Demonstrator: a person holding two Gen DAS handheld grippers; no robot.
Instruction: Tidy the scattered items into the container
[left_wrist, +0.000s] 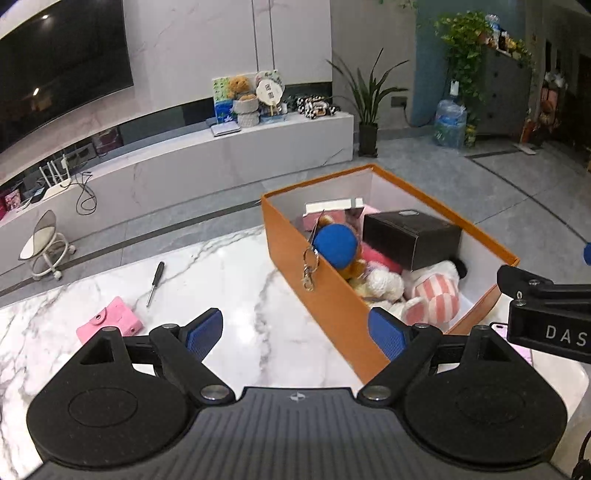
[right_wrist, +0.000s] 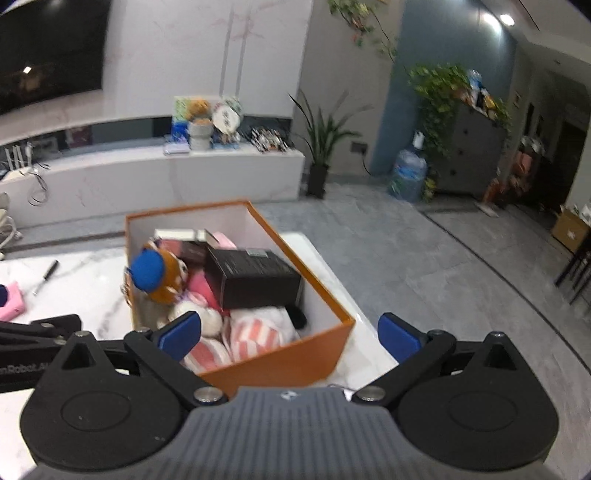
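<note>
We hold the left gripper (left_wrist: 295, 334) and right gripper (right_wrist: 290, 334) wide apart, grasping nothing; the orange box (left_wrist: 314, 266) sits near the marble table's (left_wrist: 229, 280) far edge, pink wallet (left_wrist: 110, 321) and screwdriver (left_wrist: 155, 282) outside it.

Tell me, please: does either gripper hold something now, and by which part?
Nothing is held. The left gripper and the right gripper are both open, with nothing between their pads, near the orange box.

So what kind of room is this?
Most likely a home living room: a big dark TV screen on the wall above a long marble media console, with potted plants and a marble table.
</note>
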